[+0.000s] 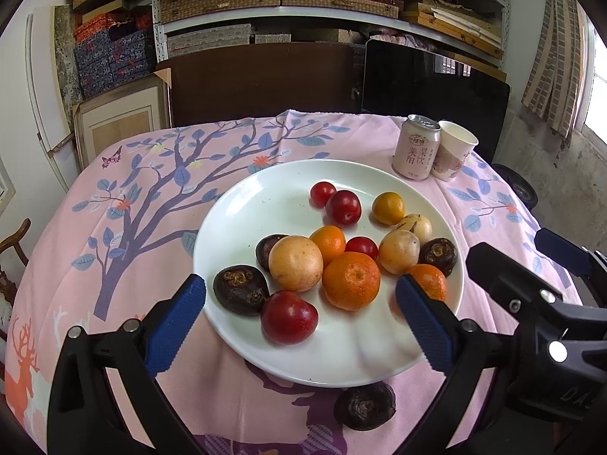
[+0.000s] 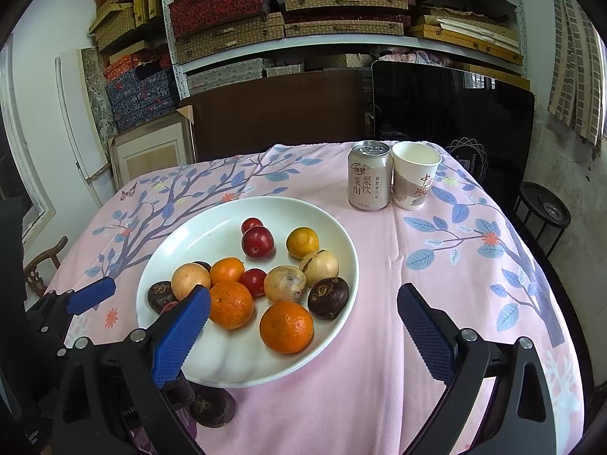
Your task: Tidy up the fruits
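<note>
A white plate (image 1: 246,204) (image 2: 212,235) on the pink cloth holds several fruits: oranges (image 1: 351,280) (image 2: 286,327), red plums (image 1: 289,316) (image 2: 257,242), pale yellow fruits (image 1: 296,263) (image 2: 284,283) and dark water chestnuts (image 1: 241,290) (image 2: 328,297). One dark water chestnut (image 1: 365,406) (image 2: 212,405) lies on the cloth just in front of the plate. My left gripper (image 1: 299,326) is open above the plate's near edge, nothing between its fingers. My right gripper (image 2: 303,335) is open over the plate's right near rim, empty. The right gripper's fingers (image 1: 504,276) show at the right of the left wrist view.
A drink can (image 2: 369,175) (image 1: 416,146) and a paper cup (image 2: 414,175) (image 1: 455,150) stand at the table's far right. Shelves with boxes, a dark board and a black screen (image 2: 455,113) lie beyond the far edge. A wooden chair (image 2: 45,261) stands left.
</note>
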A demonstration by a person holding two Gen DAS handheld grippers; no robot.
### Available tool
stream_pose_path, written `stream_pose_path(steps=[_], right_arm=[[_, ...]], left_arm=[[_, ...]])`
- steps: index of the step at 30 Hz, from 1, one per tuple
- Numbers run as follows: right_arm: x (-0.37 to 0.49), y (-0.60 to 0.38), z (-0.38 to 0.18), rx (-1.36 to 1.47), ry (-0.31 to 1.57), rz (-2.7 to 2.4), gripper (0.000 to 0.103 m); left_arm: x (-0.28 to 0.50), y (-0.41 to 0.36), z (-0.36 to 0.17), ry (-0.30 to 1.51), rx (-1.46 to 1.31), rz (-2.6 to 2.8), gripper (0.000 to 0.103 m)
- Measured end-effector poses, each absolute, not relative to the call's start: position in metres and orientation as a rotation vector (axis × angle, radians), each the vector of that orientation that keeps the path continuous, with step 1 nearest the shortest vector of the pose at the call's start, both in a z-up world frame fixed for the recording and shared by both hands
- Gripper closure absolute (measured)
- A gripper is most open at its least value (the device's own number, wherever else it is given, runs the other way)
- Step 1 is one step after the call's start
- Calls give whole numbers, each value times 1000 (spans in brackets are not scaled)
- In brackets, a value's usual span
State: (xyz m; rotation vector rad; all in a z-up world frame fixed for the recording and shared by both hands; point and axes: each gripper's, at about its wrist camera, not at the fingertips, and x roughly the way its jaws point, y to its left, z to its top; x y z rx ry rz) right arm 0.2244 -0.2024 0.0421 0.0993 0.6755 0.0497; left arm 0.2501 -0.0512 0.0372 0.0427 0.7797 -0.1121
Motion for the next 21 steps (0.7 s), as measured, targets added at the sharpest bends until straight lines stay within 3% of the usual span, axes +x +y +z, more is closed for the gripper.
stream_pose_path(steps=[21], right_arm=[[221,-202,47,99,663,47,4]], left_arm=[[250,-46,38,787,29,-79,5]])
